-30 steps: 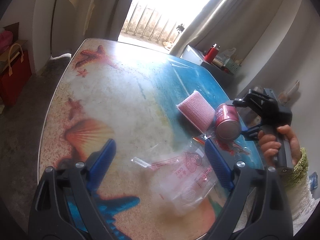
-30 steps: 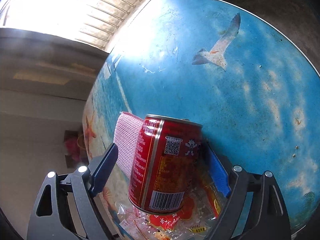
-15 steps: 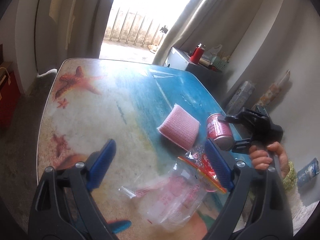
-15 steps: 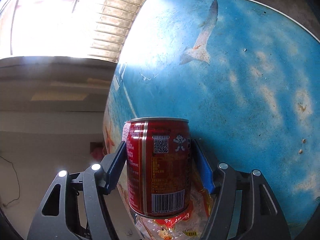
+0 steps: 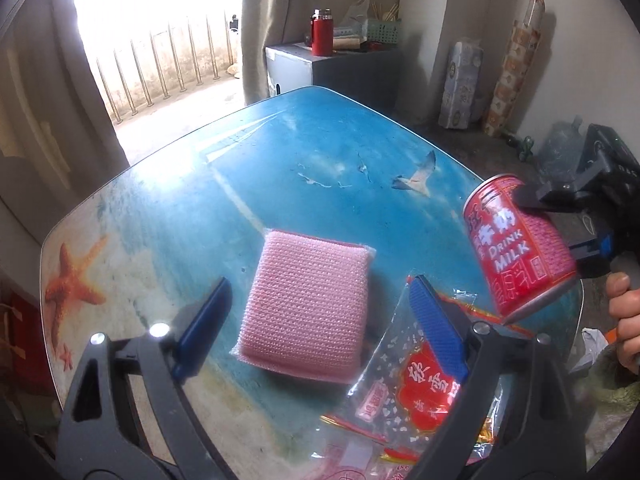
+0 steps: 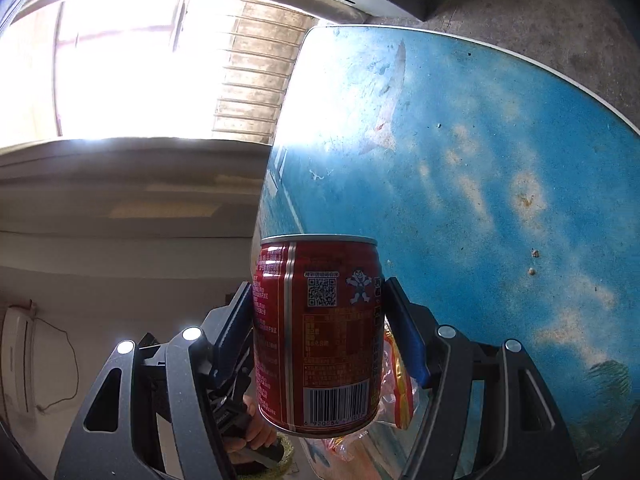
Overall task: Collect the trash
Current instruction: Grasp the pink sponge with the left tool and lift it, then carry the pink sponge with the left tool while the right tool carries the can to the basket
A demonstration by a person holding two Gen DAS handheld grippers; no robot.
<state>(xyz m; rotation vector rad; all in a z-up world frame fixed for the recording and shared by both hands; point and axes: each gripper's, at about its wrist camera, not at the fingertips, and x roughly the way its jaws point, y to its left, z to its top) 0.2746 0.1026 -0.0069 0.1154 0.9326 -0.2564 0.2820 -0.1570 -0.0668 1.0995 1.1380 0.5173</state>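
Note:
A red milk-drink can (image 6: 316,332) is held between the blue pads of my right gripper (image 6: 318,288), which is shut on its sides. In the left wrist view the same can (image 5: 520,248) hangs tilted above the table's right edge, gripped by the right gripper (image 5: 560,224). Crumpled clear and red snack wrappers (image 5: 412,380) lie on the table below it, and they also show under the can as wrappers (image 6: 396,380). My left gripper (image 5: 320,328) is open and empty, hovering over a pink sponge (image 5: 308,308) that lies flat on the table.
The beach-print table (image 5: 240,184) has rounded edges. Behind it stands a grey cabinet (image 5: 332,68) with a red flask (image 5: 322,38) and a green basket. Wrapped rolls (image 5: 516,60) lean against the far wall. A person's hand (image 5: 624,308) holds the right gripper's handle.
The left gripper swung right across the table, from over the clear bag to over the pink sponge. The right gripper closed on the can and lifted it off the wrappers.

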